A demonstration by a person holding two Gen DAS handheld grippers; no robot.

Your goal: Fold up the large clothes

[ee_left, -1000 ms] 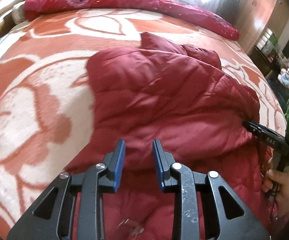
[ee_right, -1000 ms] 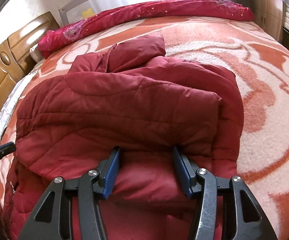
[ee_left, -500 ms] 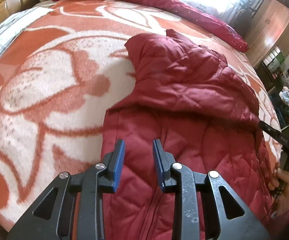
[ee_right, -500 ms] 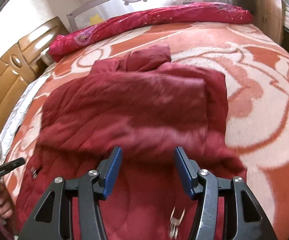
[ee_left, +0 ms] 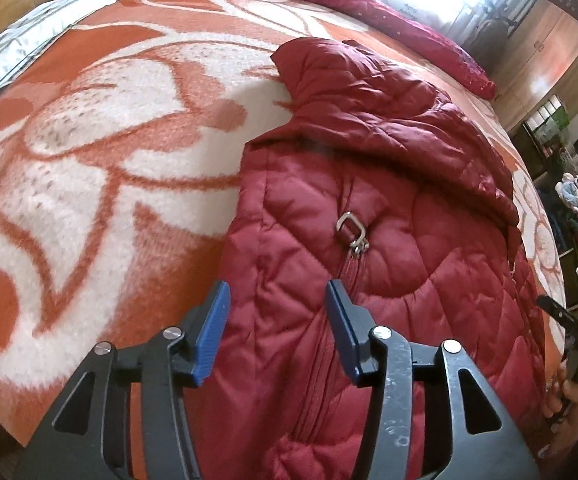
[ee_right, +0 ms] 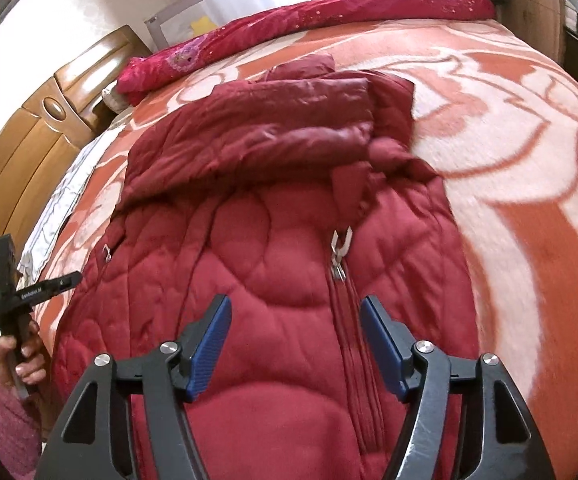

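- A dark red quilted padded coat (ee_left: 389,208) lies on a bed covered by an orange and white flower-patterned fleece blanket (ee_left: 89,168), its zip running toward the cameras and its upper part doubled back over the body in a thick fold.
- A small metal zip pull (ee_left: 353,236) sits on the coat's front just below that fold; in the right wrist view the same pull (ee_right: 340,250) lies at the top of the zip line.
- The left gripper (ee_left: 277,332) is tilted steeply down over the near left edge of the coat. Its blue-padded jaws have just been opening and stand apart, with the coat's edge below the gap and no fabric pinched.
- The right gripper (ee_right: 295,350) likewise points steeply down over the coat's lower middle, straddling the zip. Its jaws have just been opening too, stand wide, and nothing is pressed between the pads.
- In the right wrist view a hand (ee_right: 21,364) at the left border grips the handle of the other black gripper, held clear of the coat beside the bed.
- A crimson patterned quilt roll (ee_right: 309,28) lies along the far side, and a wooden headboard (ee_right: 37,152) stands at the left.
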